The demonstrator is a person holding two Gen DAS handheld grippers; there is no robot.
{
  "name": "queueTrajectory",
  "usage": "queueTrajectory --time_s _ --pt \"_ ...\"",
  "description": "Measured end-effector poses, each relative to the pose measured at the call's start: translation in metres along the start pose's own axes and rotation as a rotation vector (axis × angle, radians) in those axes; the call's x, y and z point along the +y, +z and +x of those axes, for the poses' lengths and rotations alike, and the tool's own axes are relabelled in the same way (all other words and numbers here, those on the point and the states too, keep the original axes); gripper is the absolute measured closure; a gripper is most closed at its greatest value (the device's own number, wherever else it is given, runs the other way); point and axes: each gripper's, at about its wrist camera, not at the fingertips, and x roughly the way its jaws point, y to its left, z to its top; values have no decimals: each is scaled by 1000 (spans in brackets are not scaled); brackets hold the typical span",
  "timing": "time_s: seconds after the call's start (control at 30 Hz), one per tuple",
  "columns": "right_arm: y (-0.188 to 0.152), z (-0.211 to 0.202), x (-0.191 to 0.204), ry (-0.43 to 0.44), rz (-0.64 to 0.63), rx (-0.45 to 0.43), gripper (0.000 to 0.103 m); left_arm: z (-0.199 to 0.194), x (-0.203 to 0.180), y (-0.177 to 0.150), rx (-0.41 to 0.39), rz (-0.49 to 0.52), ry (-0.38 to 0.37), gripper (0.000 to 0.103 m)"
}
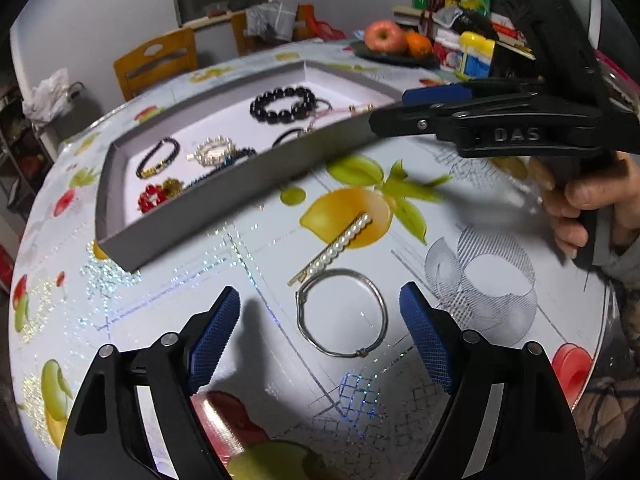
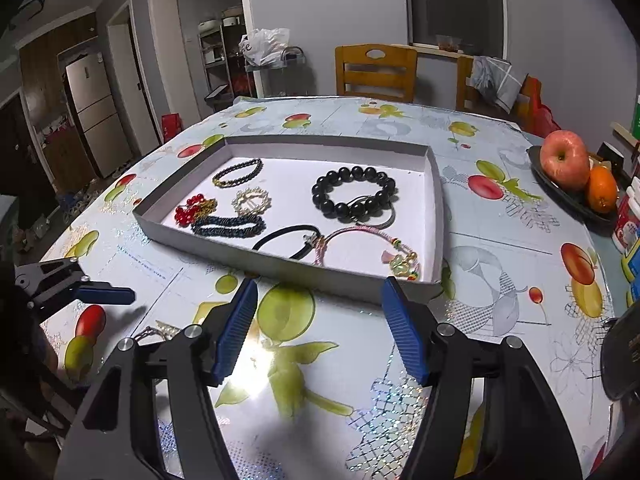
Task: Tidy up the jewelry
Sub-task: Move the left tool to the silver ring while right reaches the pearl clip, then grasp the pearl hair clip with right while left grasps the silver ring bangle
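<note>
While both grippers hang over the table [image 2: 500,208], two pieces lie outside the tray [image 2: 436,216] and the rest inside it.

Loose pieces — one silver bangle [image 1: 342,312], flat on the cloth just ahead of and between the fingers of the left gripper [image 1: 320,312], and one pearl clip [image 1: 340,246], just beyond the bangle, its gold end touching or nearly touching the ring.

Tray contents, right wrist view: one large black bead bracelet [image 2: 354,194] with a metal ring [image 2: 380,220] partly under it; one black-and-gold bracelet [image 2: 238,172]; one red bead piece [image 2: 190,210]; one pearl brooch [image 2: 251,199]; one dark blue beaded band [image 2: 228,226]; one black cord [image 2: 286,240]; one pink cord bracelet [image 2: 368,248] with a green charm.

Left gripper: fingers [image 1: 214,344] wide apart, holding nothing, touching nothing.

Right gripper [image 2: 320,324]: fingers [image 2: 236,332] also spread, empty; the tray's near wall lies just beyond their tips. A hand [image 1: 576,204] holds its handle.

One apple [image 2: 564,158] and one orange [image 2: 602,188] sit on a dark plate [image 2: 560,190], far right of the right fingers.
</note>
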Motion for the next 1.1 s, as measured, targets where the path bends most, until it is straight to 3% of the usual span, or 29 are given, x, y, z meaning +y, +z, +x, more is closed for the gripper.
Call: queueTrajectory --time_s 0.13,0.67,0.93,1.1 --pt "-5 1 8 15 -27 20 38 -2 5 -1 -1 -19 -20 54" --pt "-16 18 67 139 -233 124 38 -19 61 -15 -16 -144 23 54" --pt "-17 38 89 168 -323 197 40 -19 63 -18 -15 -151 15 54" --pt "-16 38 83 178 -276 191 86 -18 63 -18 -17 -154 13 47"
